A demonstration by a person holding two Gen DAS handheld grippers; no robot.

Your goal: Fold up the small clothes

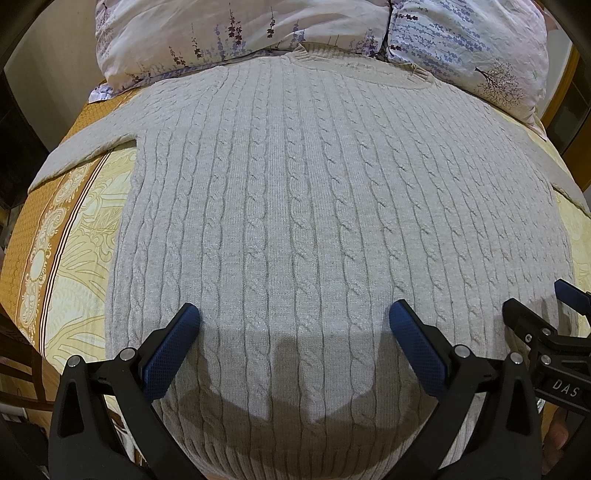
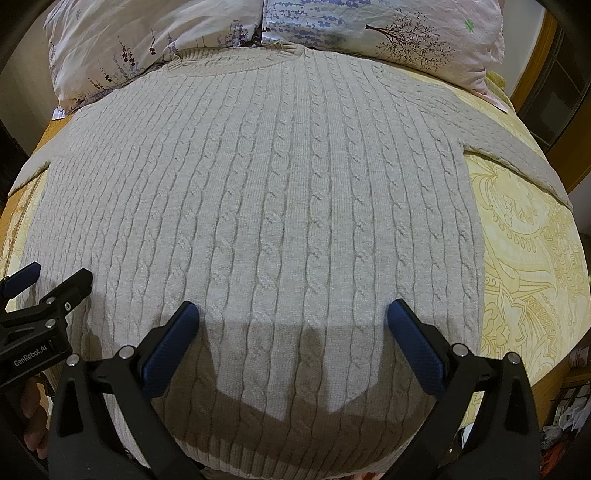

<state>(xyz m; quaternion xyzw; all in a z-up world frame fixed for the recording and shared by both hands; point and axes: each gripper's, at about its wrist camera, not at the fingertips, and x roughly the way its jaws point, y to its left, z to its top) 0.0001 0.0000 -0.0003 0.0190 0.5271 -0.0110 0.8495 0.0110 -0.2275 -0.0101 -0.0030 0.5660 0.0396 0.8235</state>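
Open left claw [image 1: 294, 314] over flat sweater [image 1: 295, 192]

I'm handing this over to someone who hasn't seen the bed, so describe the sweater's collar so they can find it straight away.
The bed has a yellow patterned cover with a pale grey cable-knit sweater spread flat on it. Follow the cables to the far end, against the floral pillows: the collar is the curved ribbed band there, its knit running crosswise, unlike the long cables.

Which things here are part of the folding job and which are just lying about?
Part of the job:
sweater, spread flat
left gripper, open
right gripper, open

Just lying about:
pillows
bedspread
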